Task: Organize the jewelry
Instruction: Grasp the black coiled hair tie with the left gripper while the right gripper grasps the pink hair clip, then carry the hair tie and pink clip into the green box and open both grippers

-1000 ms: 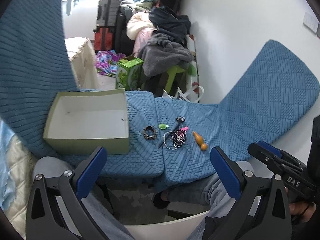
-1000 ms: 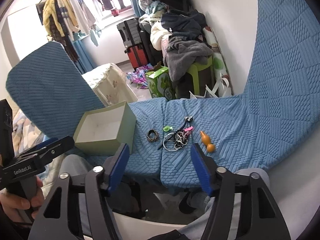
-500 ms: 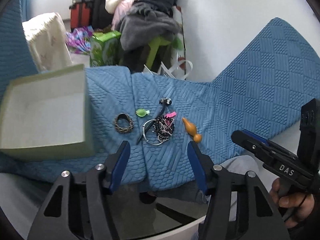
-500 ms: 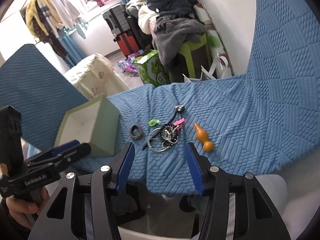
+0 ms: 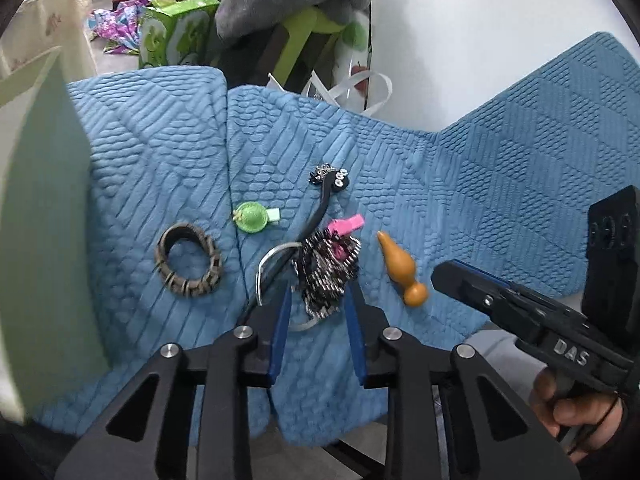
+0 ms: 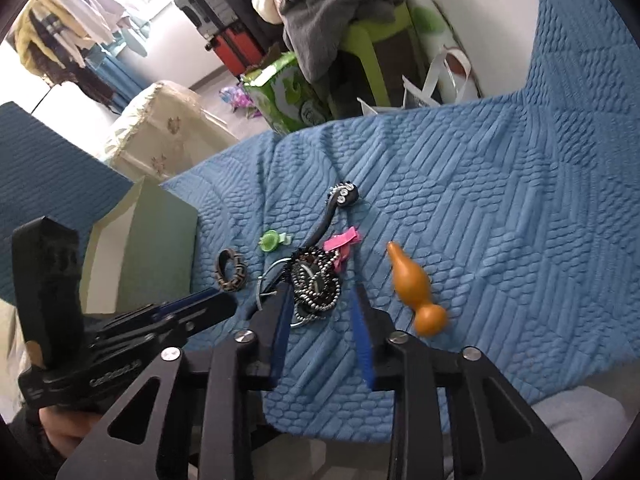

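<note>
Jewelry lies on a blue quilted cover [image 5: 480, 184]: a brown braided bracelet [image 5: 188, 259], a green clip [image 5: 252, 217], a black headband with rhinestones [image 5: 326, 196], a pink clip [image 5: 346, 225], a tangle of beaded chains [image 5: 326, 274] with a silver hoop, and an orange gourd pendant [image 5: 402, 268]. My left gripper [image 5: 318, 300] is open, its fingers on either side of the chain tangle's near end. My right gripper [image 6: 322, 294] is open, just short of the chains [image 6: 316, 284], with the gourd [image 6: 414, 288] to its right. A pale green box [image 5: 44, 216] stands at the left.
Beyond the cover's far edge are a green carton [image 5: 176, 36], a green stool with grey clothes [image 5: 288, 4], suitcases [image 6: 236, 40] and a white wall [image 5: 480, 40]. The box also shows in the right wrist view [image 6: 160, 248]. The cover rises at the right.
Both grippers have moved forward and down towards the jewelry pile and narrowed their openings. The left fingers now flank the chain tangle; the box has slid to the left edge of view.
</note>
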A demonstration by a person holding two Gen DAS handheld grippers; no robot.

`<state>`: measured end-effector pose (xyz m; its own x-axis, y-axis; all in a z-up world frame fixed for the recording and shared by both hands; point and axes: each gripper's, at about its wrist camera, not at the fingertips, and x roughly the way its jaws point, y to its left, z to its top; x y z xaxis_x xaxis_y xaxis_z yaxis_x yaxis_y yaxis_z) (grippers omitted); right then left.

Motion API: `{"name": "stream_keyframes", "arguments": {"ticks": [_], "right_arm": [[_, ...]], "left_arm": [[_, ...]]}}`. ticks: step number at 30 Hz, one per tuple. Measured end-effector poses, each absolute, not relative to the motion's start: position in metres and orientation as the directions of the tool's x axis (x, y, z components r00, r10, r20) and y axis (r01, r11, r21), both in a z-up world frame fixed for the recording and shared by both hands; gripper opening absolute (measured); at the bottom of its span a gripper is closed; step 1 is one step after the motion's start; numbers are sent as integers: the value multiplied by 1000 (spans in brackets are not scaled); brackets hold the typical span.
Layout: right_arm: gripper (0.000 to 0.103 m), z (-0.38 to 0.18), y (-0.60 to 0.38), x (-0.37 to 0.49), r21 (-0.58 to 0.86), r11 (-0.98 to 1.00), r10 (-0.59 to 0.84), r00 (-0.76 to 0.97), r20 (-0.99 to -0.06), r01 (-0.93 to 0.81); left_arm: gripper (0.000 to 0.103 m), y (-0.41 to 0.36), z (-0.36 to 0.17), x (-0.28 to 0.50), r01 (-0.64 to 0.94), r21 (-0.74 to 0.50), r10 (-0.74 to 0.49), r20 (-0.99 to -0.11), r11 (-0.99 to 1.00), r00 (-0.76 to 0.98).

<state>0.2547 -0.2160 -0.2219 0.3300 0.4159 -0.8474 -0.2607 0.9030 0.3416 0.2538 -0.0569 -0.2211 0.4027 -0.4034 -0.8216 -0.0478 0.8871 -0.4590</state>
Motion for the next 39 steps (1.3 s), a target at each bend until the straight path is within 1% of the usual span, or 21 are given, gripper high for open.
{"name": "stream_keyframes", "arguments": {"ticks": [3, 7, 11, 18, 19, 20, 23, 24, 25, 27, 33, 39], "right_arm": [[25, -230, -218, 264, 347, 905, 414, 317, -853, -246], [25, -243, -223, 281, 357, 905, 415, 300, -859, -232], [25, -251, -220, 298, 376, 895, 436, 290, -852, -240], [25, -281, -208, 329, 436, 873, 480, 233, -846, -217], [25, -286, -207, 332, 443, 873, 483, 221, -848, -206], [25, -290, -206, 332, 446, 872, 483, 214, -849, -202], [25, -296, -203, 335, 439, 876, 474, 192, -859, -201], [19, -295, -204, 334, 443, 873, 478, 189, -858, -203], [10, -294, -204, 333, 440, 875, 476, 190, -859, -204], [6, -290, -206, 332, 428, 879, 467, 199, -862, -208], [4, -267, -205, 322, 403, 881, 458, 234, -858, -249], [4, -231, -200, 300, 339, 890, 429, 309, -849, -306]], "left_arm": [[27, -62, -230, 267, -27, -455, -409, -823, 890, 393], [26, -73, -243, 284, 18, -417, -393, -842, 909, 370], [20, -77, -253, 290, 38, -390, -377, -856, 920, 353], [19, -83, -255, 293, 77, -367, -369, -858, 927, 358], [17, -85, -256, 294, 82, -361, -366, -860, 929, 355], [11, -86, -257, 295, 85, -355, -362, -864, 931, 349], [9, -84, -260, 294, 73, -365, -367, -865, 928, 342], [9, -83, -259, 294, 68, -370, -370, -862, 926, 346], [9, -81, -257, 294, 64, -376, -373, -858, 924, 353], [8, -78, -252, 294, 57, -396, -388, -846, 917, 365], [8, -71, -220, 290, 49, -420, -400, -815, 906, 419], [8, -70, -188, 274, 49, -401, -377, -804, 915, 459]]}}
